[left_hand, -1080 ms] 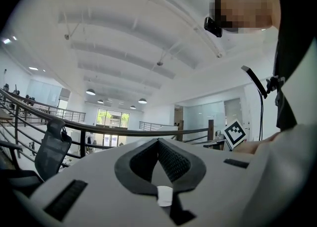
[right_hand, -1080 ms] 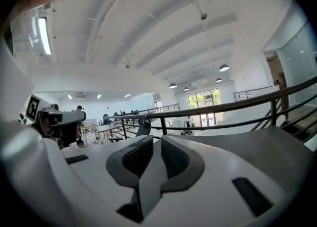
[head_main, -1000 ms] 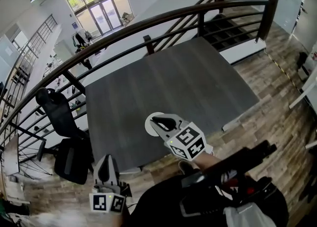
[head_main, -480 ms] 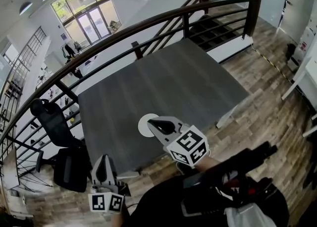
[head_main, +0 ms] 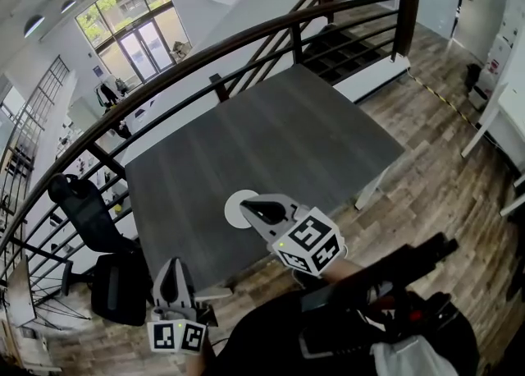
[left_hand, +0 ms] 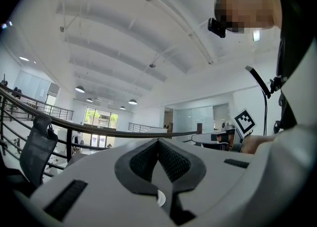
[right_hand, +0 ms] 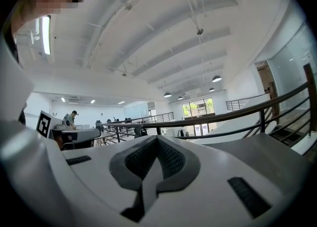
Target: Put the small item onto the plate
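Seen from steeply above, a white plate (head_main: 232,212) lies on a grey table (head_main: 271,144), close to the edge nearest the person. The right gripper (head_main: 246,204) is held level with its tips over the plate's near side, its jaws pressed together with nothing between them. The left gripper (head_main: 172,264) is also level, well short of the plate and off to its left, beyond the table edge, with its jaws likewise together and empty. The small item shows in no view. It may lie on the plate under the right gripper, but that cannot be told. If it is already placed, the right gripper is best drawn up and back from the plate without brushing the rim.
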A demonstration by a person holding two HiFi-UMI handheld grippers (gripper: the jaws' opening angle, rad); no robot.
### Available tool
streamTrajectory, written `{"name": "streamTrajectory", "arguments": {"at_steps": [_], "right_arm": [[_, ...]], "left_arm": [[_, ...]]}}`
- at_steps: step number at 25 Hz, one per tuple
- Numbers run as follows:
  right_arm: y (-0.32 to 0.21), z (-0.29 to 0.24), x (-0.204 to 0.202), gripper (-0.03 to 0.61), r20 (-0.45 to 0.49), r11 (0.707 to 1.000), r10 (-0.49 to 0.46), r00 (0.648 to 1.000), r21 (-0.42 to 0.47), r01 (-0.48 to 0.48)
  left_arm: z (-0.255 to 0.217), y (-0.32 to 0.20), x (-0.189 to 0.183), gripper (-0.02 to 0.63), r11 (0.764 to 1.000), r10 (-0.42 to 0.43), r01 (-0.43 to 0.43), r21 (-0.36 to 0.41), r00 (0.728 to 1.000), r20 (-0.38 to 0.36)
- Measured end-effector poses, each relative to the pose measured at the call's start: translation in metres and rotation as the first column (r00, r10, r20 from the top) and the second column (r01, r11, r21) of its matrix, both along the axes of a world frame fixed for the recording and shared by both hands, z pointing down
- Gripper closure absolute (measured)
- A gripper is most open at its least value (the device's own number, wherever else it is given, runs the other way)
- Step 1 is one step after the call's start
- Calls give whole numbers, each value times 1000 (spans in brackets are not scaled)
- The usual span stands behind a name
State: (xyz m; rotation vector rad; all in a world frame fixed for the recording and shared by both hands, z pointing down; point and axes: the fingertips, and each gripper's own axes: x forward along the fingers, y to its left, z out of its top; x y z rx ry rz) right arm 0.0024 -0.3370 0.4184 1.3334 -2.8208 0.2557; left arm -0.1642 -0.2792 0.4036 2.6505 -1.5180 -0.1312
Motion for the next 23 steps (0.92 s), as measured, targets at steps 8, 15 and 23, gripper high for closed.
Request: {"name": "streamTrajectory", "arguments": {"at_steps": [8,15,23], "right_arm": [[2,-4,5,577,3,1000,17,1000,4,-17],[3,-3,6,577,2,999,32,999,6,-32],[-2,-6,5,577,21,999,34,999,12,-34]], "left_arm": [[0,-3,11,609,999,40,-40,-3,999,-2],[2,-5,10,609,998,56,-56,-4,998,0],[1,-11,9,609,998,57,-57,-8,998,1]]}}
